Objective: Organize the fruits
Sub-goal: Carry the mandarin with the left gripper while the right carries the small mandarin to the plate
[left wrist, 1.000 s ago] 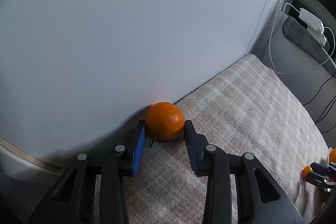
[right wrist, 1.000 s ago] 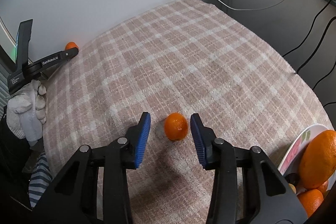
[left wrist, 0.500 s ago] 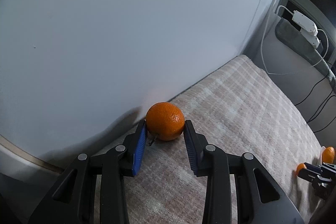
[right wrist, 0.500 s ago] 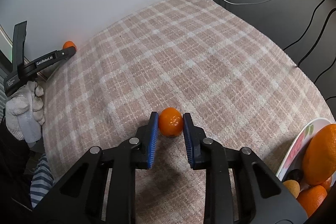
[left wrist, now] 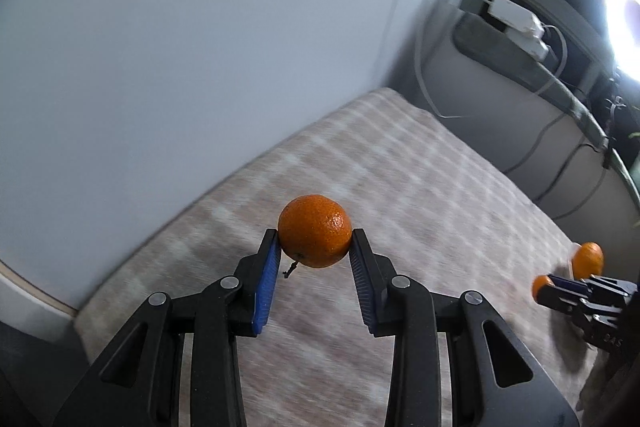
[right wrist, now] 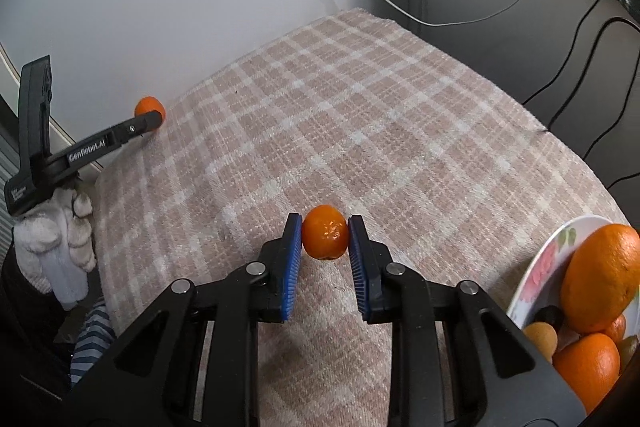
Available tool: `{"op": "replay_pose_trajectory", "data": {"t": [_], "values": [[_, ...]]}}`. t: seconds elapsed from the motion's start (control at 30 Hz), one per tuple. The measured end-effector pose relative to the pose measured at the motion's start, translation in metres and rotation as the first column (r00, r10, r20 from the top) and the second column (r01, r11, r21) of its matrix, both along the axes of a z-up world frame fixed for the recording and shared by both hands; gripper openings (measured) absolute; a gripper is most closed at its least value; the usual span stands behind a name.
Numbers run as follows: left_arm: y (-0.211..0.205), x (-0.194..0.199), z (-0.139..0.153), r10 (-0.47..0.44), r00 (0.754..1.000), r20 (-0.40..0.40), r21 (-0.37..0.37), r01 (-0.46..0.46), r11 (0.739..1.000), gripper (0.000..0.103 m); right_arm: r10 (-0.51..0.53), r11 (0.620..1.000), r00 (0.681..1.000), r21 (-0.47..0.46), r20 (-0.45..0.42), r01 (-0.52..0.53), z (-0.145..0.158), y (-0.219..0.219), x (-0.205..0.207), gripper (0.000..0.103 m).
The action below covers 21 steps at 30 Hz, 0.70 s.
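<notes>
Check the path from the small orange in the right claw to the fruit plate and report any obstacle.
Nothing visible blocks it. The right claw grips the small orange, and only bare checked cloth lies between it and the plate, already piled with fruit.

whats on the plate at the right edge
The plate holds a big orange, a second orange in front of it, a small tan round fruit and something dark. Whatever lies under the pile or past the frame edge is hidden.
</notes>
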<state>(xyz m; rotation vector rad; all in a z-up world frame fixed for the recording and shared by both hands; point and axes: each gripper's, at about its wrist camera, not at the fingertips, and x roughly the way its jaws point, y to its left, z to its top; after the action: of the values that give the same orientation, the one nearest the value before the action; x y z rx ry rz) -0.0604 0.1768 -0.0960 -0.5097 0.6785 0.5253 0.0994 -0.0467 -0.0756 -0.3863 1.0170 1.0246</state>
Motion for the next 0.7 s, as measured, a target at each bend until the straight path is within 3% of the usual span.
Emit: {"op": "replay_pose_trajectory", "data": {"t": [0.37, 0.57, 0.7], "values": [[-0.041, 0.023, 0.026, -0.161, 0.985, 0.067, 0.015, 0.160, 0.987, 0.033, -0.079, 0.996, 0.997, 0.048, 0.022, 0.078, 0.023, -0.033, 0.002, 0.024], [-0.073, 0.043, 0.037, -0.276, 0.956, 0.096, 0.016, 0.276, 0.961, 0.033, -0.152, 0.986, 0.988, 0.081, 0.042, 0.148, 0.038, -0.063, 0.006, 0.024], [-0.100, 0.061, 0.043, -0.364, 0.925, 0.110, 0.019, 0.364, 0.931, 0.033, -0.209, 0.974, 0.976, 0.098, 0.052, 0.203, 0.047, -0.088, 0.012, 0.024]]}}
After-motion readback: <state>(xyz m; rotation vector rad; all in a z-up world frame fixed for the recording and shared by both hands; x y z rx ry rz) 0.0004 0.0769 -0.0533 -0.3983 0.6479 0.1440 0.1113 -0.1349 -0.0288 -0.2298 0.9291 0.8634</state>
